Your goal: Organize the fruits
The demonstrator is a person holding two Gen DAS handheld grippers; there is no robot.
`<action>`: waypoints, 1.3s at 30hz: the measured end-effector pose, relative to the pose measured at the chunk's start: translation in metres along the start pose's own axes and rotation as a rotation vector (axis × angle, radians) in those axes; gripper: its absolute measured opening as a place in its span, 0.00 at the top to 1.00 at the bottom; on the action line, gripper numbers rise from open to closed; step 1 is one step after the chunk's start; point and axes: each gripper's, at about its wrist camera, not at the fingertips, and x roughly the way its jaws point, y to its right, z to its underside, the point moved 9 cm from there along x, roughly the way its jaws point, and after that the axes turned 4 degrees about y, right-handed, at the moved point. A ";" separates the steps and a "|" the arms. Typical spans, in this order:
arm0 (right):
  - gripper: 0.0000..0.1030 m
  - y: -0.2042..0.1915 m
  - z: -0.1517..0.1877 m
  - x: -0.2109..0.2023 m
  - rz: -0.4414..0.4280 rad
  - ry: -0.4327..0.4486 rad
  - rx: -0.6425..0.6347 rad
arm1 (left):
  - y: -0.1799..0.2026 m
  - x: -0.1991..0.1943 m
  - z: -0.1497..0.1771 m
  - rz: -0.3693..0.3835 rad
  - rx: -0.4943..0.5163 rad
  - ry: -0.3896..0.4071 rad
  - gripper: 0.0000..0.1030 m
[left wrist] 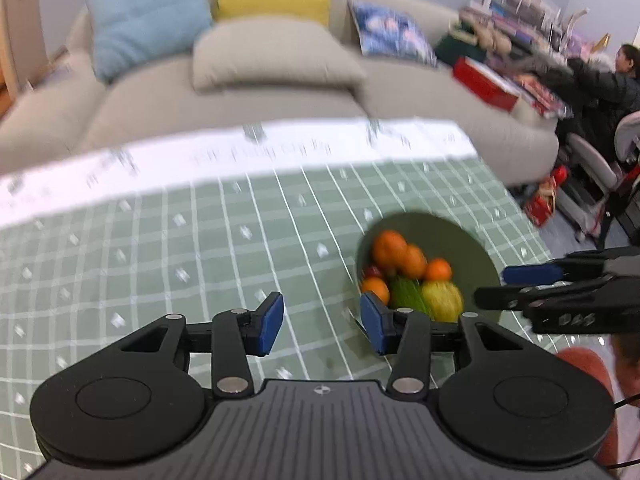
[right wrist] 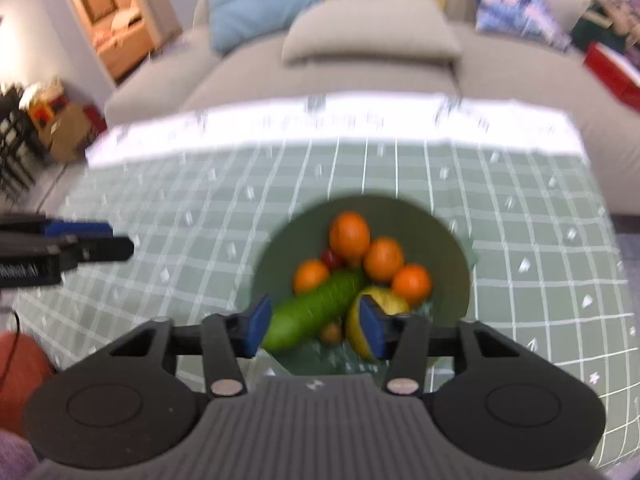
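Left wrist view: the left hand-held gripper (left wrist: 322, 322) hangs open and empty over the checked counter (left wrist: 160, 264). To its right sits the bowl (left wrist: 468, 248), already filled with oranges (left wrist: 390, 248), a cucumber (left wrist: 408, 296) and a lemon (left wrist: 442, 300).

Right wrist view: the right hand-held gripper (right wrist: 314, 326) is open too, holding nothing, poised just above the bowl (right wrist: 444, 240), with the cucumber (right wrist: 316, 308) between its jaws. No fruit shows loose on the counter, so the gathering looks nearly done.
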 end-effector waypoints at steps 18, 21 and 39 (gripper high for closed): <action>0.10 -0.088 0.034 -0.123 0.148 0.340 -0.052 | 0.007 -0.129 0.000 -0.177 0.093 0.404 0.12; 0.08 -0.096 0.046 -0.129 0.157 0.342 -0.035 | 0.004 -0.134 0.010 -0.202 0.086 0.391 0.12; 0.05 -0.109 0.088 -0.090 0.220 0.221 -0.027 | -0.028 -0.085 0.085 -0.265 -0.026 0.064 0.12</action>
